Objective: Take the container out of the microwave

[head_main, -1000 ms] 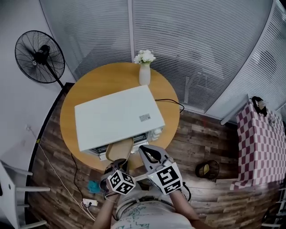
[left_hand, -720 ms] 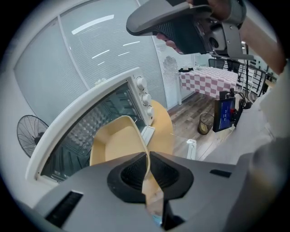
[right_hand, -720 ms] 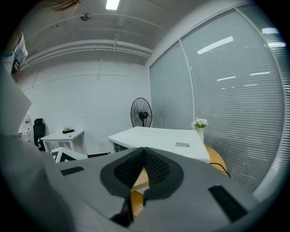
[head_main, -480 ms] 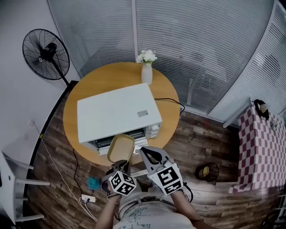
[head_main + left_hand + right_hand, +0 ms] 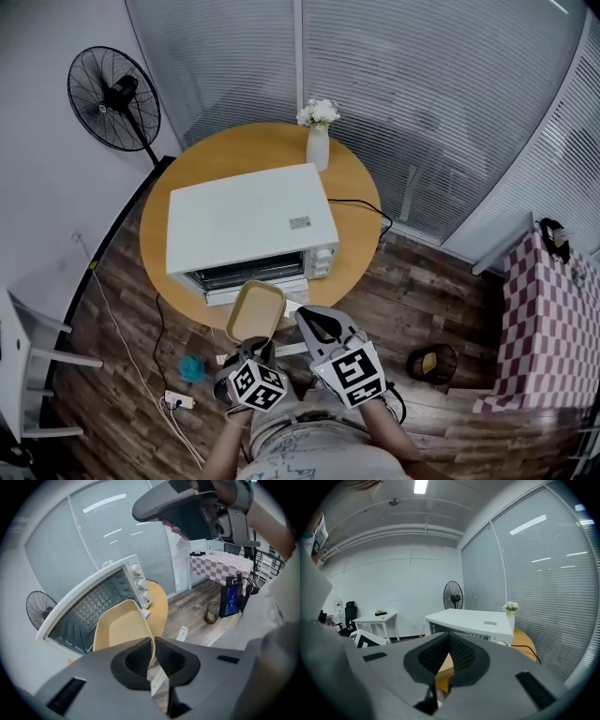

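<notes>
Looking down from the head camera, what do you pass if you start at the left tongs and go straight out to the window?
left tongs → yellow container → white microwave → vase of flowers → window blinds

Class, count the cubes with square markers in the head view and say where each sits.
2. One cube sits on the left gripper, at lower left; the other on the right gripper, just beside it. None seems hidden.

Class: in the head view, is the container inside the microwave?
No, the container sits in front of the microwave, gripped by the left gripper.
</notes>
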`<state>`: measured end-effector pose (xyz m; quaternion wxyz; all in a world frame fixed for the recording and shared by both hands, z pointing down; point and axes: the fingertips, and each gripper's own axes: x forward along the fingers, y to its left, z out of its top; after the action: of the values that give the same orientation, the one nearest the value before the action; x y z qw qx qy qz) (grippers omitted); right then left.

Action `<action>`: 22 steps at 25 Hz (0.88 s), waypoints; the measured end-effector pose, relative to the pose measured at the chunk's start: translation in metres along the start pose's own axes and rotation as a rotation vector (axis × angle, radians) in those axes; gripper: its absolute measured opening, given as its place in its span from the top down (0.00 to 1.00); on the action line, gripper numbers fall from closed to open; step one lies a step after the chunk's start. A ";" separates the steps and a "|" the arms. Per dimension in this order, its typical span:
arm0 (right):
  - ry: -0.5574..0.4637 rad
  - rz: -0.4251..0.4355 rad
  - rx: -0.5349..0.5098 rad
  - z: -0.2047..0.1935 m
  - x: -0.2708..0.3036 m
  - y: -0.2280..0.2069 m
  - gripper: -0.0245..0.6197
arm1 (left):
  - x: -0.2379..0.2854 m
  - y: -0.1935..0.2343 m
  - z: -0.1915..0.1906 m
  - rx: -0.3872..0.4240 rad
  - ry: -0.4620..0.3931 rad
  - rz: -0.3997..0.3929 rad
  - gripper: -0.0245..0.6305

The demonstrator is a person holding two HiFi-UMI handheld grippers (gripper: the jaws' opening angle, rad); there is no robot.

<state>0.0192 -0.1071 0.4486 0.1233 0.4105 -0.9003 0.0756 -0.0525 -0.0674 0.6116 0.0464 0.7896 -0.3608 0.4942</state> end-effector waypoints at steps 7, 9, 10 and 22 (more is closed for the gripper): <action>0.016 0.028 -0.012 -0.013 -0.022 0.009 0.97 | -0.012 -0.028 0.001 -0.008 0.002 0.006 0.91; 0.020 0.039 -0.020 -0.016 -0.027 0.012 0.97 | -0.015 -0.033 0.002 -0.013 -0.001 0.009 0.91; 0.020 0.044 -0.026 -0.018 -0.029 0.013 0.97 | -0.017 -0.035 0.003 -0.016 -0.003 0.012 0.91; 0.008 0.078 -0.054 -0.011 -0.031 0.022 0.97 | -0.028 -0.041 0.007 -0.064 -0.012 0.030 0.91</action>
<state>0.0235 -0.0679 0.4499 0.1349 0.3714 -0.9168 0.0579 -0.0288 -0.0254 0.5969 0.0620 0.7852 -0.3883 0.4785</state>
